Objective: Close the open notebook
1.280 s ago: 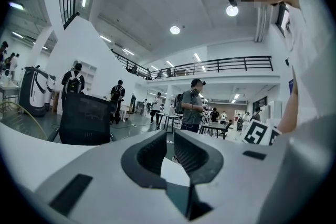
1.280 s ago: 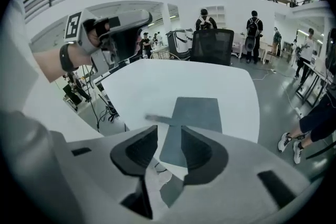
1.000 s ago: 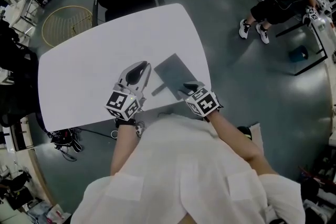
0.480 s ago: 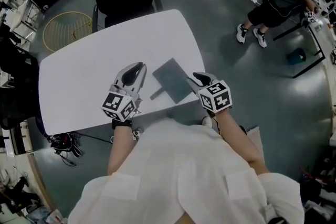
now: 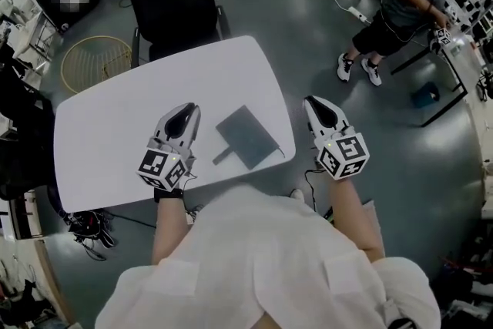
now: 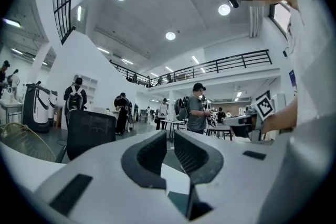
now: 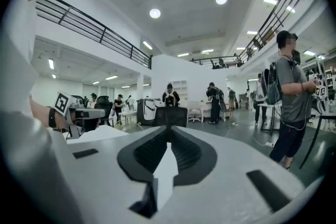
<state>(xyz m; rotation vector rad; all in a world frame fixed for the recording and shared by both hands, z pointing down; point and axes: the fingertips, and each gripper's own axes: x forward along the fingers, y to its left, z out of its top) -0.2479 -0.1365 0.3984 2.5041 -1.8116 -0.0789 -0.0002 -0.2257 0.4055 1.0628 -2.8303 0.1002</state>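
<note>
Dark grey floor [image 5: 308,35] surrounds a white counter [image 5: 108,127] with rounded corners, and the notebook [image 5: 245,136] lies on it, flat and closed with its dark grey cover up. It is set at a slant near the edge closest to the person. A short dark strip [image 5: 221,156] pokes out from the notebook's near-left side; what it is cannot be told. To the notebook's left, the left gripper [image 5: 183,115] hangs over the counter, close beside the notebook but not touching it. Its jaws are released, with a narrow gap between the pads and nothing in that gap. To the notebook's right, the right gripper [image 5: 315,105] is held out past the counter's edge, over the floor and well apart from the notebook. Its jaws are closing, the tips all but meeting in its own view, and nothing is between them. Beyond the notebook, across the counter, a black chair [image 5: 173,0] stands against the far edge. A round wire basket [image 5: 94,56] sits on the floor farther off to the notebook's far left. Well away to the notebook's far right, a person in a dark shirt [image 5: 400,0] stands at another desk.
</note>
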